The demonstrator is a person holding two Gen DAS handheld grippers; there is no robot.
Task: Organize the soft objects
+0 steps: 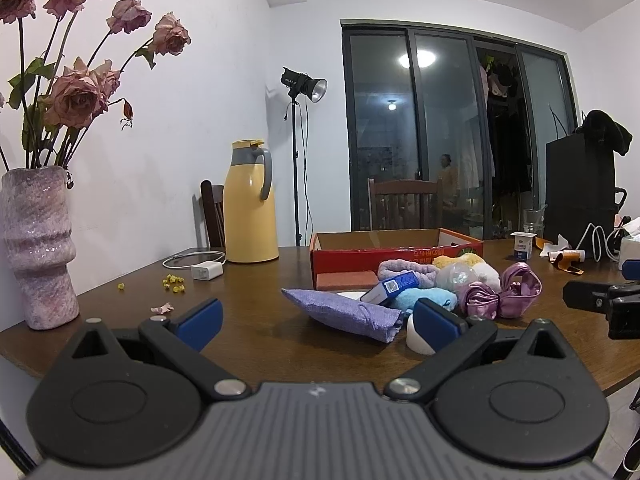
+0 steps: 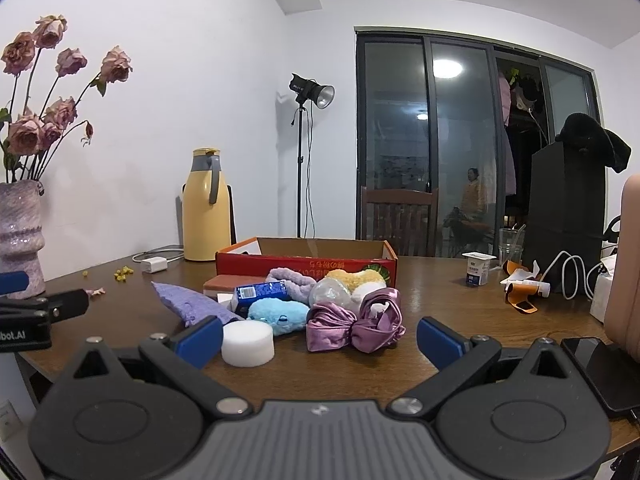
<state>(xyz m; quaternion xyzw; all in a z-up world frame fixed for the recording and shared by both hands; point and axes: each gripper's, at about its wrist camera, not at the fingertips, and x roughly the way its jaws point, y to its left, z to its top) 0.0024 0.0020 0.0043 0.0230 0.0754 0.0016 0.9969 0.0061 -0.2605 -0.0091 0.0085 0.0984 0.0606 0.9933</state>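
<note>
Table (image 2: 420, 280) is crowded, so most risks come from clutter near the red cardboard box (image 2: 306, 260), the likely drop spot, judging by its open top w/ nothing showing inside. Left of the box, further off, stands a tall yellow thermos (image 2: 206, 210), and far left of it a vase (image 2: 20, 236) of dried roses; a wide left-arm swing could tip either. Right of the box sit a yogurt cup (image 2: 477, 268) and a glass (image 2: 511, 245), easy to knock on a right-side approach. The soft things lie heaped just in front of the box, touching each other: purple cloth pouch (image 2: 188, 304), satin purple scrunchie bow (image 2: 354, 320), lavender headband (image 2: 292, 280), blue plush (image 2: 276, 314), yellow-white plush (image 2: 358, 280). Mixed in are non-soft bits: a blue carton (image 2: 260, 292) and a white foam-like puck (image 2: 248, 344), nearest the camera, in front of the pile. Grabbing one item prob drags its neighbours or sends the carton off the heap; satin may slip out of a pinch. Left gripper (image 1: 316, 320) and right gripper (image 2: 320, 336) both hover in front of the pile, jaws spread wide, holding nothing. Both aiming at the same heap could mean a collision btw them.
</note>
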